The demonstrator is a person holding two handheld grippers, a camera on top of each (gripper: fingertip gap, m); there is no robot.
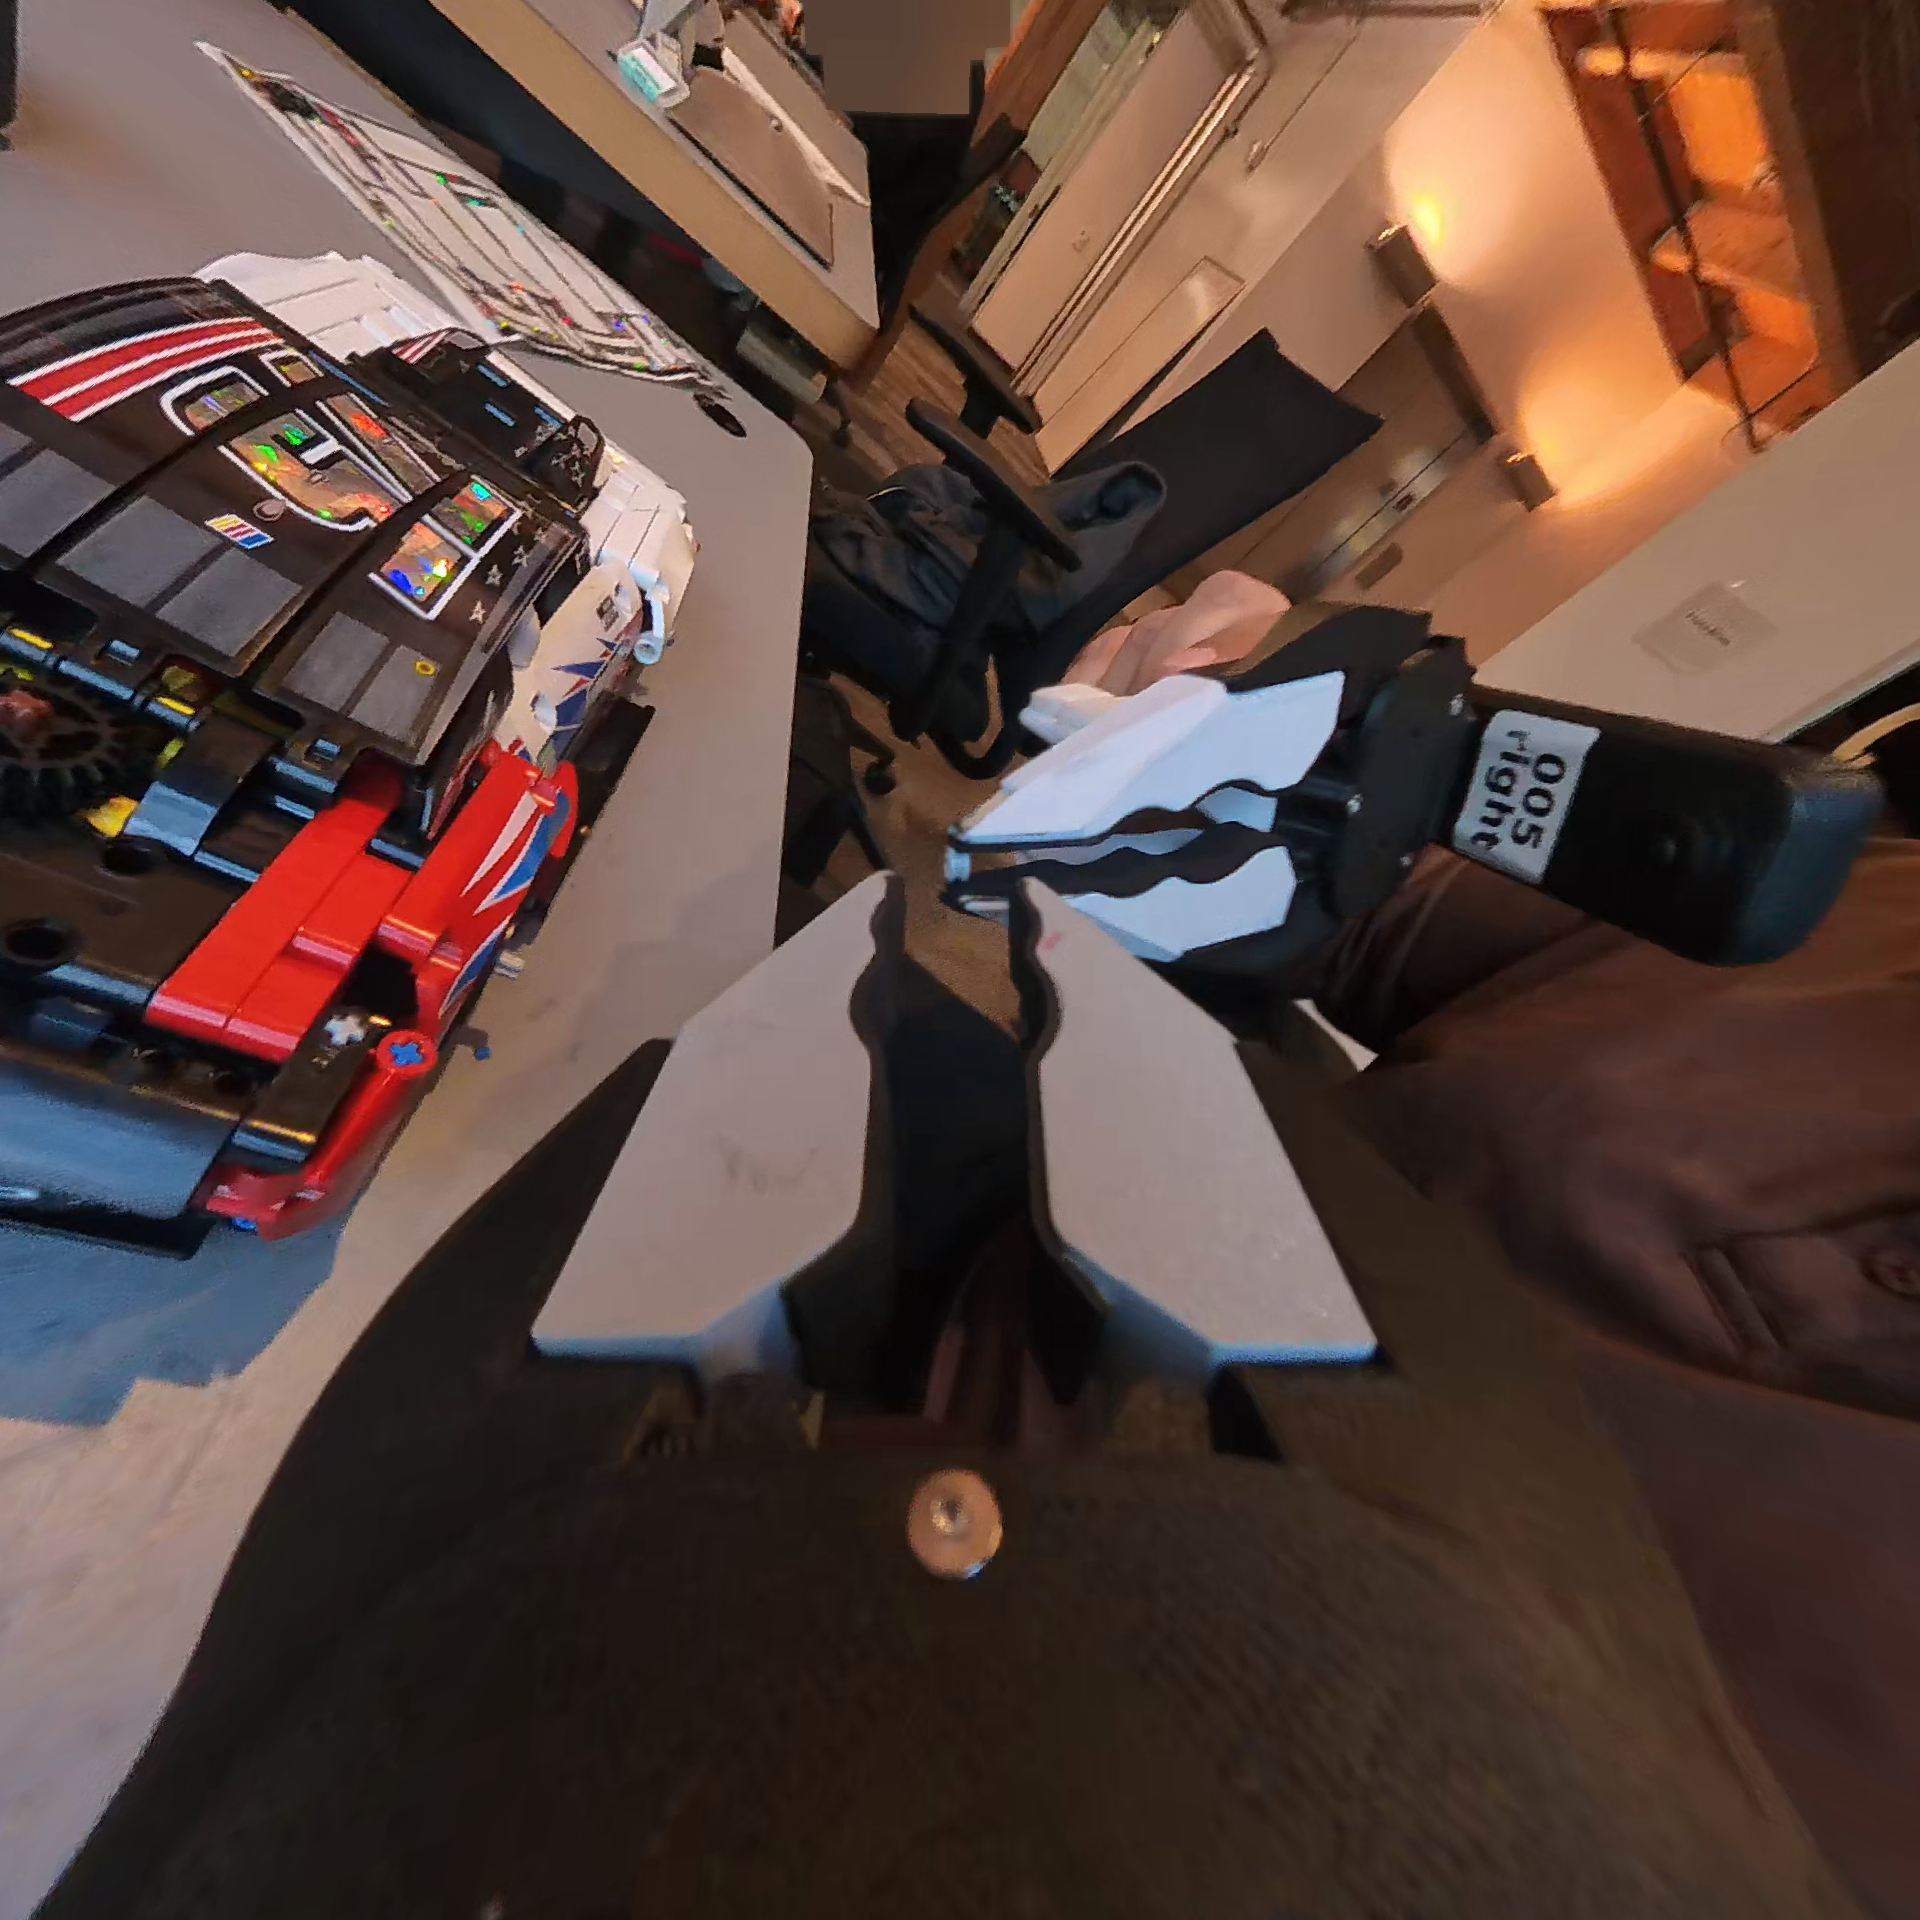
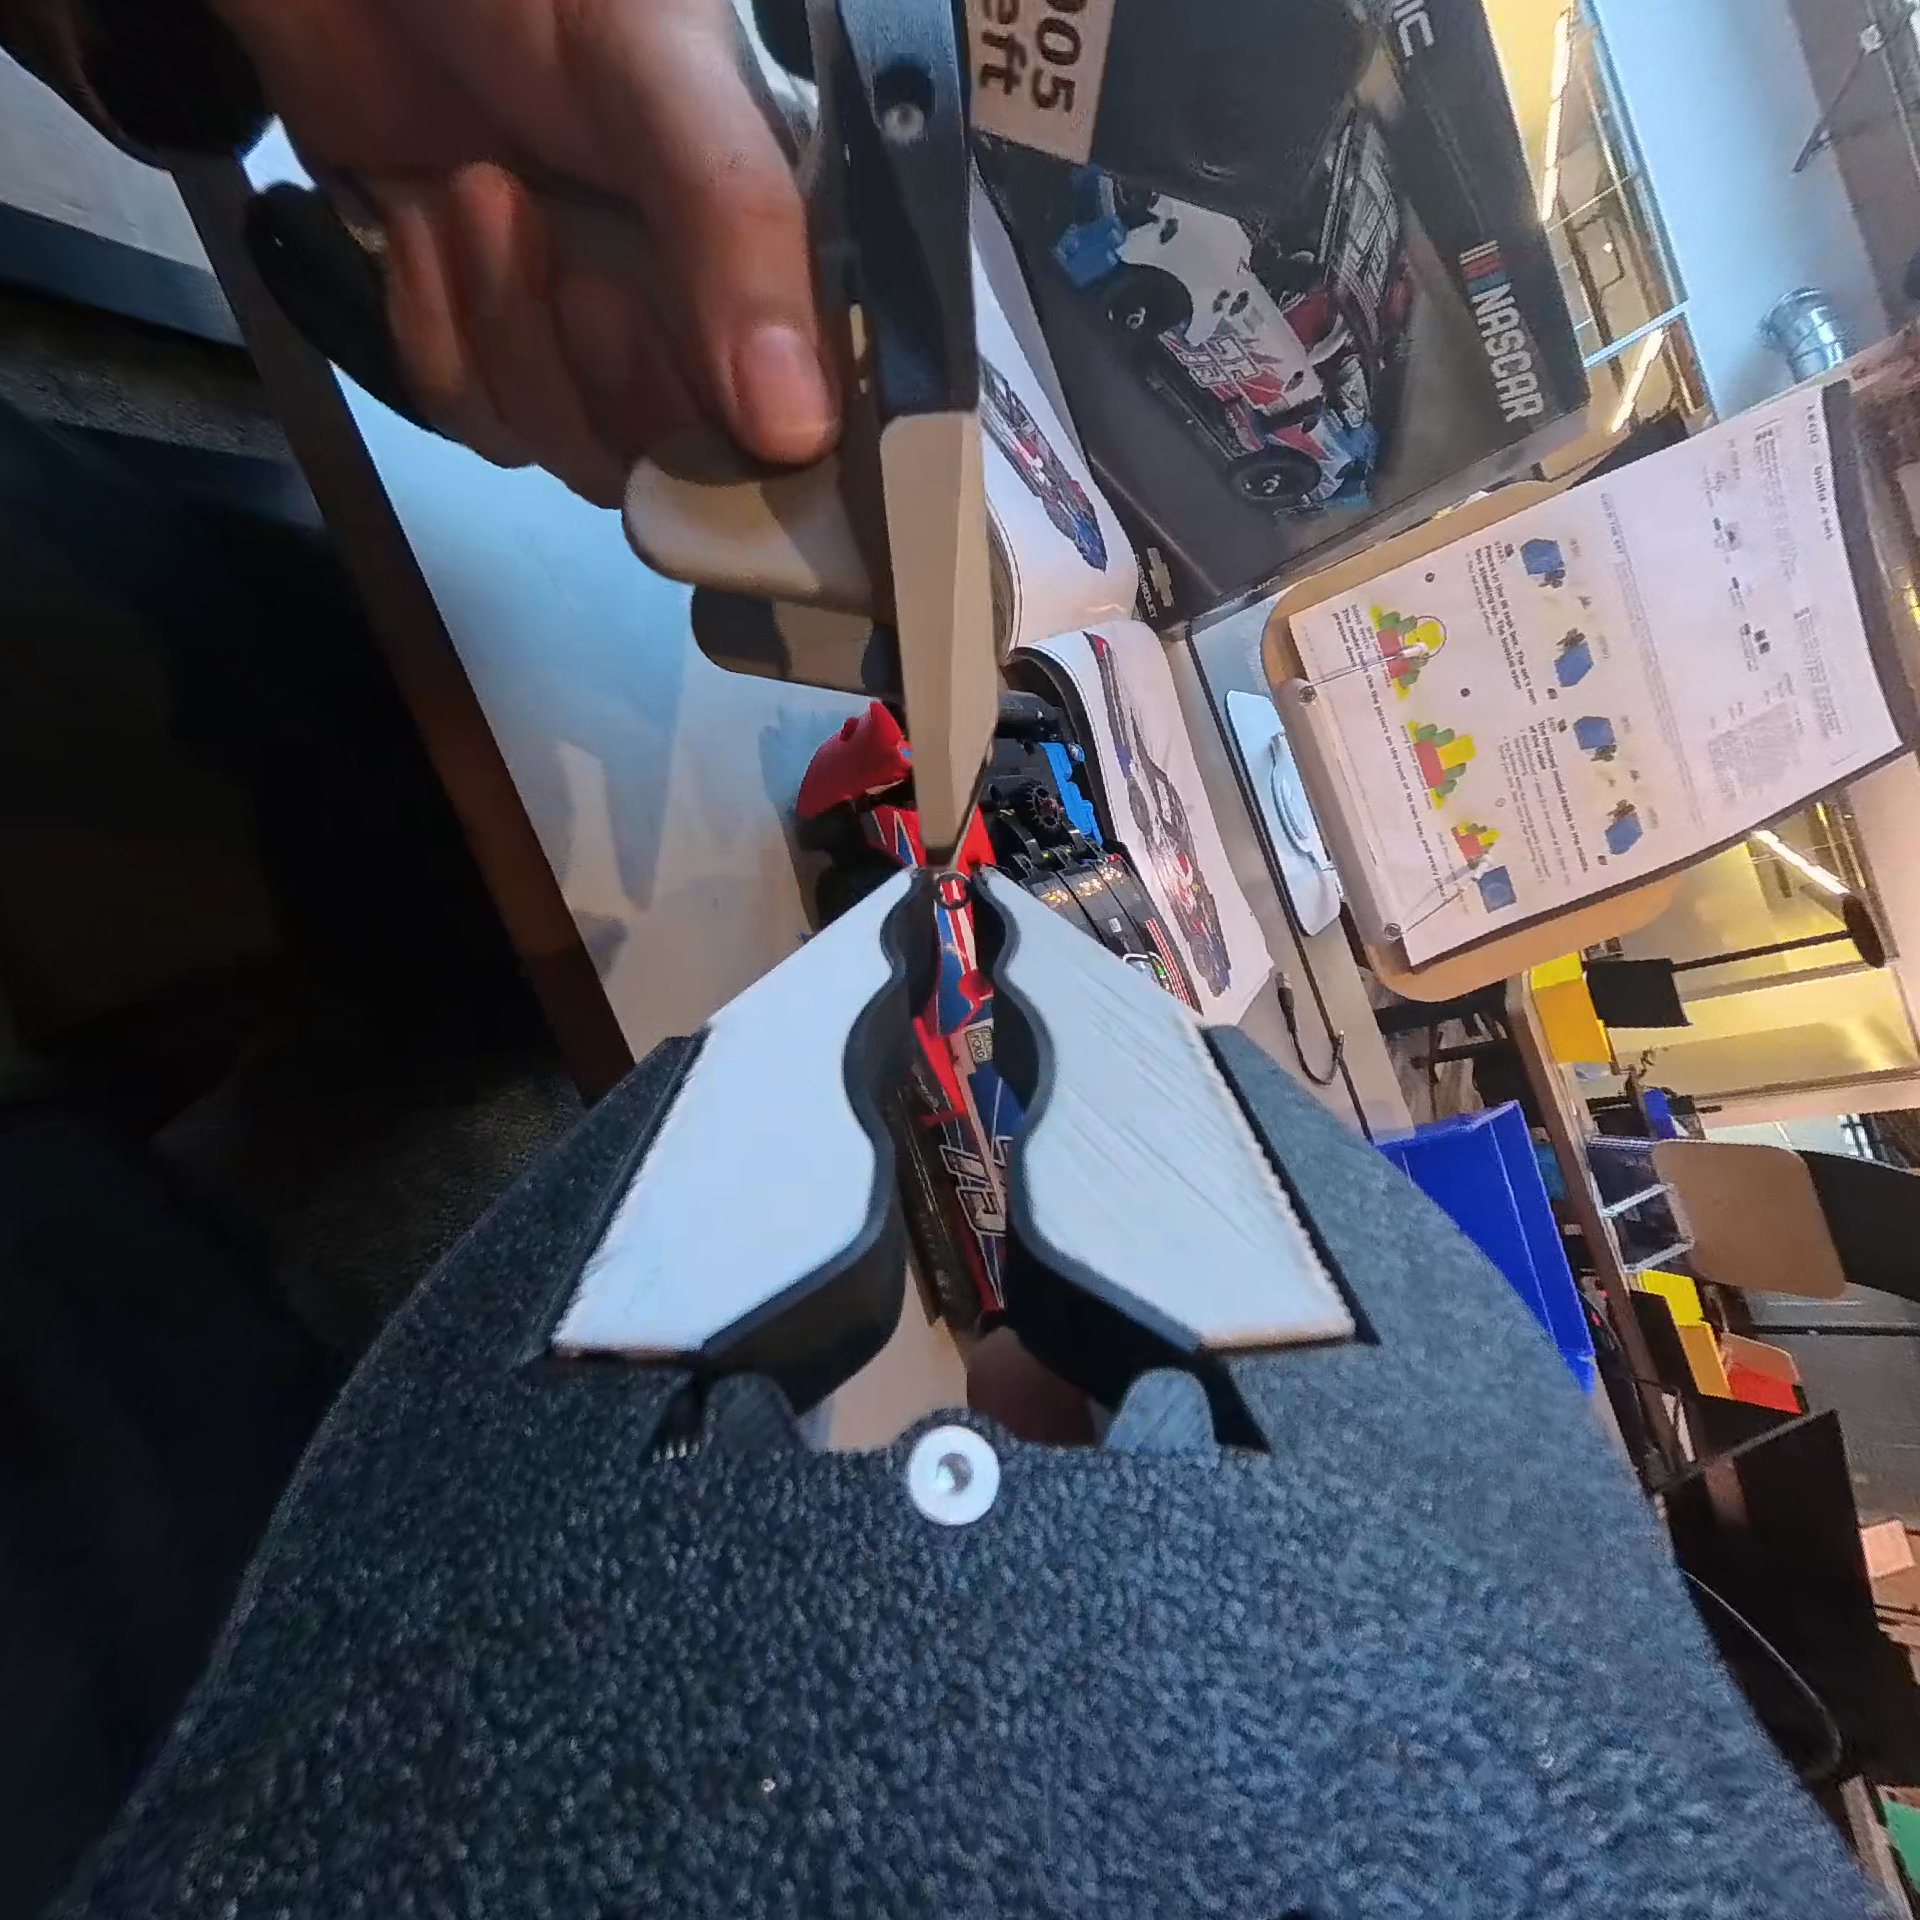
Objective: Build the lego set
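two grippers meet tip to tip in the air beside the table edge. the left gripper (image 1: 951,899) has its fingers a small gap apart at the tips. the right gripper (image 2: 948,883) is nearly closed, and a tiny small ring (image 2: 953,885) sits at its tips; whether it is pinched there or only touching i cannot tell, and the left gripper's tip comes down right onto the same spot.

one toy car (image 1: 260,727), black, red and white with shiny stickers, lies on the grey table (image 1: 686,831) to the left, well apart from the grippers. one box (image 2: 1299,312) with a car picture stands at the far side, one sticker sheet (image 1: 468,239) lies far along the table, and one instruction page (image 2: 1590,675) is clipped on a board to the right. both grippers carry white labels with writing.

one bare hand (image 2: 582,239) grips the left gripper's handle, thumb pressed on a pale lever.
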